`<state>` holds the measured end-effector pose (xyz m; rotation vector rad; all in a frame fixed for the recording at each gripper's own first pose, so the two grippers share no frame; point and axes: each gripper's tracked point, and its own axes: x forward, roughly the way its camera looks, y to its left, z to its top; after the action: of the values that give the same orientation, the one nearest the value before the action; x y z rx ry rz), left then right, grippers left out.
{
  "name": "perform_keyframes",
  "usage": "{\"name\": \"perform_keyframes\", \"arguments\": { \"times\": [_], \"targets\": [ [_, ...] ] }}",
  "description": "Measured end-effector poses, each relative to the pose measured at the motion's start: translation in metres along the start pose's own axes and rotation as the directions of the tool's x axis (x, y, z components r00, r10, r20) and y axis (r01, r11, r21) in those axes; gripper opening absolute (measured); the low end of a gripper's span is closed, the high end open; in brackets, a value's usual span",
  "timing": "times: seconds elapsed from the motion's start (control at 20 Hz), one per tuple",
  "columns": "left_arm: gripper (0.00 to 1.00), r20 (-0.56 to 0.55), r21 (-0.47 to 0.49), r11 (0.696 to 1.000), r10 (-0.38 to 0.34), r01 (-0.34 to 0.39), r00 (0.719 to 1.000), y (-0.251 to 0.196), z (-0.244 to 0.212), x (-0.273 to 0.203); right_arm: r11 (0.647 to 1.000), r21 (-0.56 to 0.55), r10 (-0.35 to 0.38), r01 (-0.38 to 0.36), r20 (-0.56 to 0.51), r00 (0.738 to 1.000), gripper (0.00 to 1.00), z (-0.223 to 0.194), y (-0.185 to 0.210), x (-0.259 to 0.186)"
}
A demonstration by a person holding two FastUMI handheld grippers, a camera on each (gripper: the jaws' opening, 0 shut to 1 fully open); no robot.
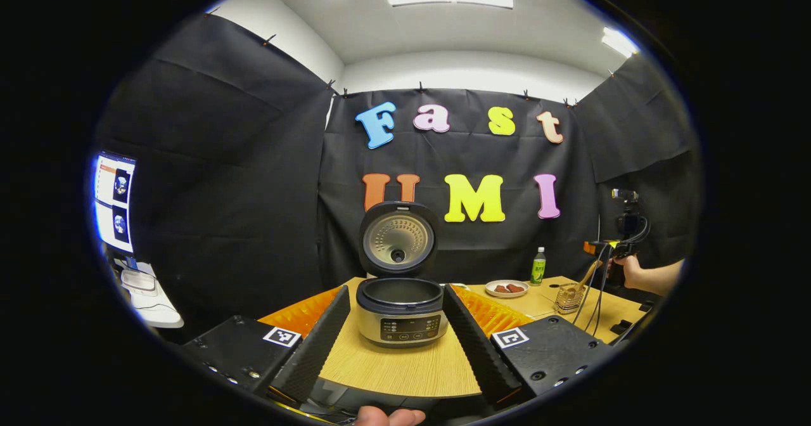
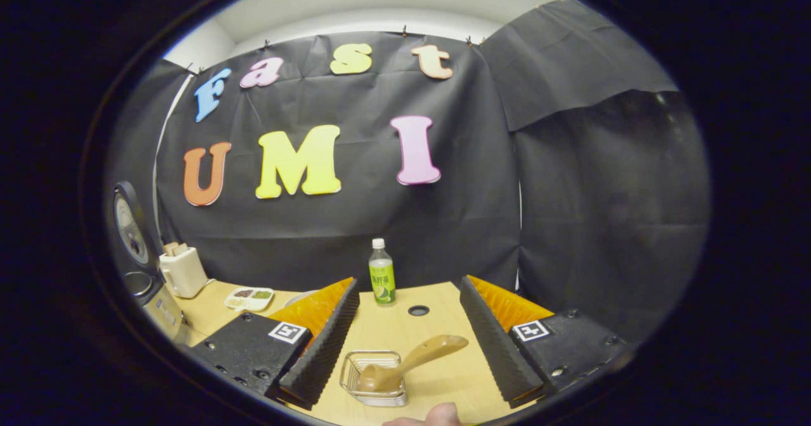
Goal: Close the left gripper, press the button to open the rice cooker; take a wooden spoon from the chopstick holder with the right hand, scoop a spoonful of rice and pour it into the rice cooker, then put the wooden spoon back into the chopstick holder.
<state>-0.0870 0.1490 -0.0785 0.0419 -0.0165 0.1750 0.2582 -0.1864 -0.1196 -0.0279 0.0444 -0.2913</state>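
Rice cooker [image 1: 400, 312] lid up, mid-table. Left gripper [image 1: 396, 334] wide open, empty. Right gripper [image 2: 405, 356] wide open, empty, straddling the wire holder [image 2: 374, 378] near the table's front edge; wooden spoon [image 2: 412, 357] leans in it. Advice: center the handle, close firmly, lift straight.

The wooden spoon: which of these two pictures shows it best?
The right gripper view. There the wooden spoon lies close, between the open fingers, its bowl down in the chopstick holder and its handle slanting up to the right. The left gripper view shows it small and far off, at the table's right side.
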Motion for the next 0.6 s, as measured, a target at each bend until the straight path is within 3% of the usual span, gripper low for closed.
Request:
{"name": "perform_keyframes", "arguments": {
  "times": [0.25, 0.4, 0.6],
  "targets": [
    [0.94, 0.018, 0.006, 1.0, -0.002, 0.002, 1.0, -0.016, 0.003, 0.003, 0.99, -0.036, 0.137, -0.134, 0.086, 0.987, 1.0, 0.052, 0.039, -0.06],
    [0.94, 0.024, -0.033, 0.999, -0.018, 0.018, 1.0, -0.034, 0.006, 0.014, 0.985, -0.039, 0.17, -0.167, 0.118, 0.978, 1.0, 0.073, 0.035, -0.09],
    [0.94, 0.003, 0.029, 0.999, -0.044, 0.044, 0.999, -0.05, 0.038, 0.039, 0.98, -0.016, 0.198, -0.199, 0.196, 0.96, 1.0, 0.092, 0.007, -0.119]
  ]
}}
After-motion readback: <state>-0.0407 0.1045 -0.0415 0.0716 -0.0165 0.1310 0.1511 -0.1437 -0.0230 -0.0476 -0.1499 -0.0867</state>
